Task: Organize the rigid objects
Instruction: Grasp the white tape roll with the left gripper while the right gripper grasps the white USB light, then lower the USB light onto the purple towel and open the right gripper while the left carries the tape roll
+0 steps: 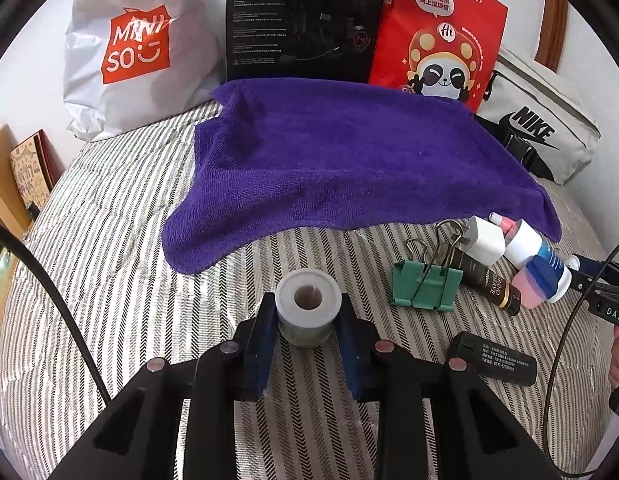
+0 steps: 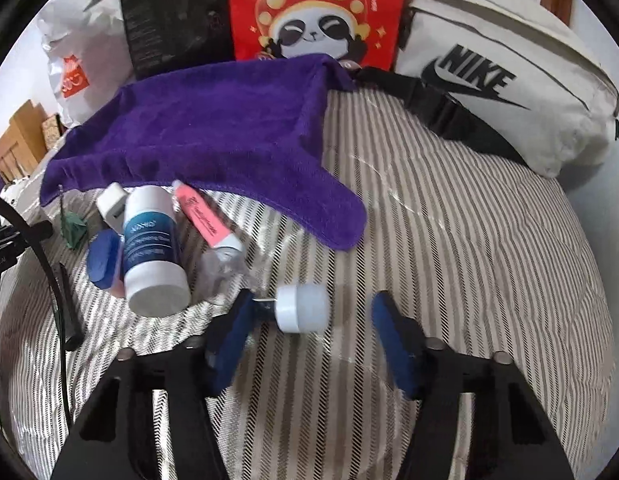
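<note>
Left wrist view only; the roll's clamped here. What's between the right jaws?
Observer: A small white cylinder, lying on its side.
Operator: Gripped?
Observer: No. The right gripper is open; there is a bare gap between the cylinder and the right-hand finger.
Operator: Neighbours?
Observer: The blue-labelled bottle lies to its left in the right wrist view, apart from it.

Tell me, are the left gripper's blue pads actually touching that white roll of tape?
Touching. The left wrist view shows the left gripper with a blue pad against each side of the white tape roll, no gap visible.
</note>
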`<state>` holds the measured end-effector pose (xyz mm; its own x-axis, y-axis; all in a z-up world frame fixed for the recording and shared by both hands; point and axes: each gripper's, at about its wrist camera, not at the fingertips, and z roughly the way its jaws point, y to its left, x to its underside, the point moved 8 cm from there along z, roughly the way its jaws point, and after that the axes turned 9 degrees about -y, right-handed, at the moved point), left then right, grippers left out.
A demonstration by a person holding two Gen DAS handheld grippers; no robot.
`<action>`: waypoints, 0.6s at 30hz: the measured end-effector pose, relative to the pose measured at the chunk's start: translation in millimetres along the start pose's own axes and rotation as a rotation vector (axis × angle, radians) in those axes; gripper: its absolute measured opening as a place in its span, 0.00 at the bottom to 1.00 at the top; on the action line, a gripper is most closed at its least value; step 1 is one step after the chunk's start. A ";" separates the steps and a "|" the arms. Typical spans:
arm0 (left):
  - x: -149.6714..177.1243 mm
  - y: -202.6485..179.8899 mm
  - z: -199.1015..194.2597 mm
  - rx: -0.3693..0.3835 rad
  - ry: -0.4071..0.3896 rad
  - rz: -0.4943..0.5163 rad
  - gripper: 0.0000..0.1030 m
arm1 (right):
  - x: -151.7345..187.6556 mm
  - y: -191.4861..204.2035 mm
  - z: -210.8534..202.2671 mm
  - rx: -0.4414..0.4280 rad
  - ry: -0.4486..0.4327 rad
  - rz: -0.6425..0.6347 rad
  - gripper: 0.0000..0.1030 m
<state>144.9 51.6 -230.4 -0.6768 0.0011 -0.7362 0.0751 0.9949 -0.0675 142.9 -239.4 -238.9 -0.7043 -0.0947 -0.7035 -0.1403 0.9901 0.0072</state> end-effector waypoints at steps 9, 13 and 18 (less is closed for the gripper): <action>-2.0 0.3 2.7 -0.003 -0.014 -0.014 0.27 | 0.1 0.8 -0.2 -0.045 0.011 0.011 0.35; -3.1 0.6 1.1 0.013 0.001 -0.020 0.27 | -2.0 0.3 -1.2 -0.050 0.033 0.029 0.35; -5.7 0.7 -9.2 0.030 0.009 -0.024 0.27 | -8.4 -5.0 -12.5 -0.038 0.019 0.018 0.35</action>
<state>142.0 53.1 -220.1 -0.6850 -0.0217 -0.7282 0.0803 0.9912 -0.1051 140.9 -244.8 -224.2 -0.7202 -0.0789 -0.6893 -0.1534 0.9870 0.0473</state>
